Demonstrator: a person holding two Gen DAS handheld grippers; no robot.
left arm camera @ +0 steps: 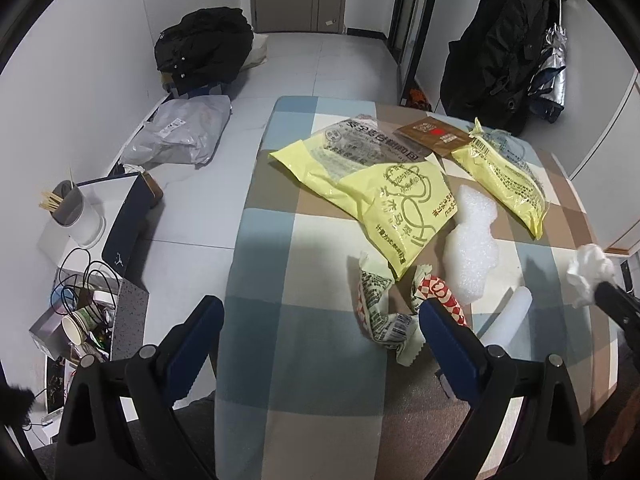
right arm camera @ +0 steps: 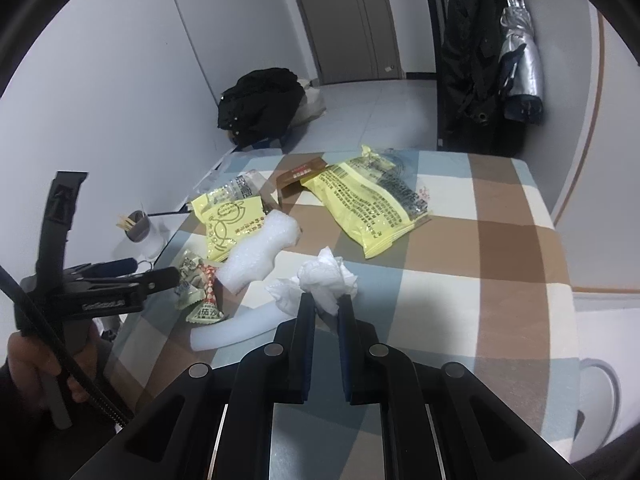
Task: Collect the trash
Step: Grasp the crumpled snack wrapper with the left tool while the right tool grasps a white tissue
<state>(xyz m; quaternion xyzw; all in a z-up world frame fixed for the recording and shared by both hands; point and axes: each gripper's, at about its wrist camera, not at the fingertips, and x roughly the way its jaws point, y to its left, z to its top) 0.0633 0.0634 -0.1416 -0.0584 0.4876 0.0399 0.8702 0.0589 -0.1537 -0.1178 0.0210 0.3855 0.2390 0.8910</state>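
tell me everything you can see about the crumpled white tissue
The crumpled white tissue is a thin, soft-looking paper wad with deep creases and ragged loose flaps. The right gripper is shut on its near side, its dark fingers pinching it. It sits low over the checked tablecloth, a flap trailing toward the white foam tube. Whether it touches the cloth is unclear.

hidden: red-checked wrapper [left arm camera: 438,294] partly behind left gripper [left arm camera: 320,320] | wrapper print unreadable
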